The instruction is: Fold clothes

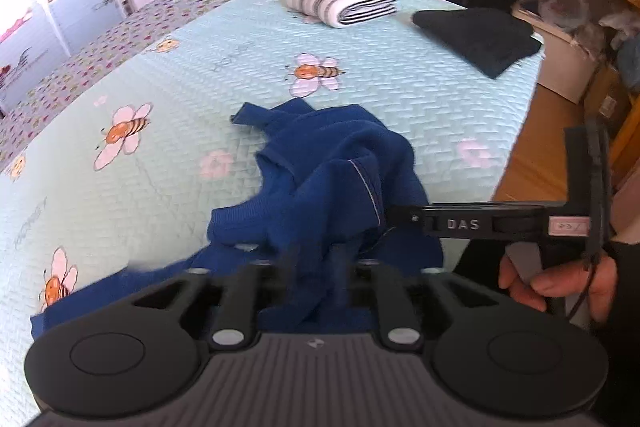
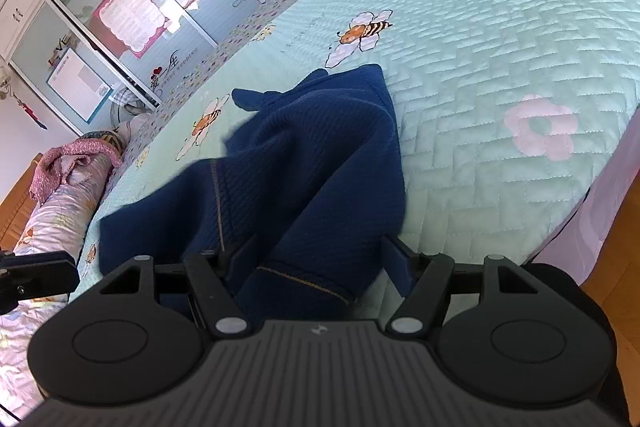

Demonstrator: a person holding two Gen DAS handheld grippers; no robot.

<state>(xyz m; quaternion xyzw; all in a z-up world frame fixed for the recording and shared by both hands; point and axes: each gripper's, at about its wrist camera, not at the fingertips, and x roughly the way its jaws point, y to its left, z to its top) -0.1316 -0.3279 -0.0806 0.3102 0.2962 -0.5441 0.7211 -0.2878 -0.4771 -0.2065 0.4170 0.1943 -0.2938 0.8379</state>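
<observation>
Far left in the right wrist view: pink knitted cloth [image 2: 76, 157] heaped on a floral bolster [image 2: 60, 203], not squared up.

Left gripper [image 1: 314, 259]: jaws drawn together on a bunch of the rumpled dark blue knit garment [image 1: 328, 171], fabric blurred there.

That garment lies crumpled near the front of the pale green quilted bedspread with bees [image 1: 180, 75], partly lifted.

Right gripper [image 2: 308, 267]: jaws look parted, blue cloth draped between them; whether they pinch it I cannot tell.

Far side, rightward: folded black-and-white striped cloth [image 1: 344, 1], then folded black cloth [image 1: 480, 37].

Judgement: two pieces lie folded; the blue one remains unfolded, needing spreading flat.
</observation>
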